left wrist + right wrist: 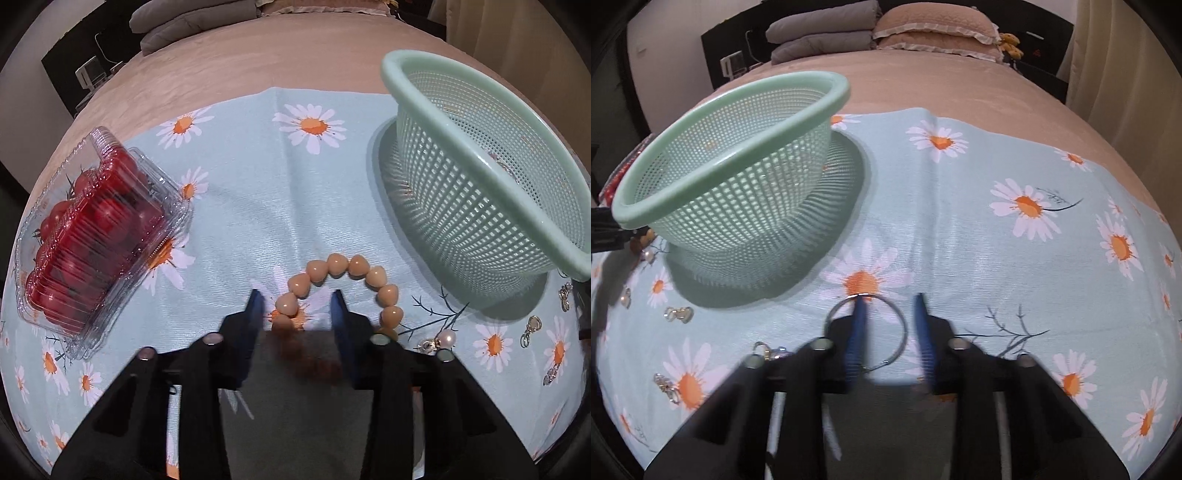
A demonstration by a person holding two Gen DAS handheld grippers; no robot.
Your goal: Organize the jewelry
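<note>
Nearest, the left gripper (297, 304) has its blue jaws apart, astride one side of the peach bead bracelet (341, 291) on the daisy cloth (258, 177), no pad pressing a bead. The right gripper (890, 308) shows a gap too, one finger inside the silver hoop (866, 328), gripping nothing. Better, I'd say, to close squarely over bead and wire before lifting toward the green basket (476, 192) just beyond. Small charms (677, 314) lie beside it; a box of tomatoes (96, 236) sits well apart.
</note>
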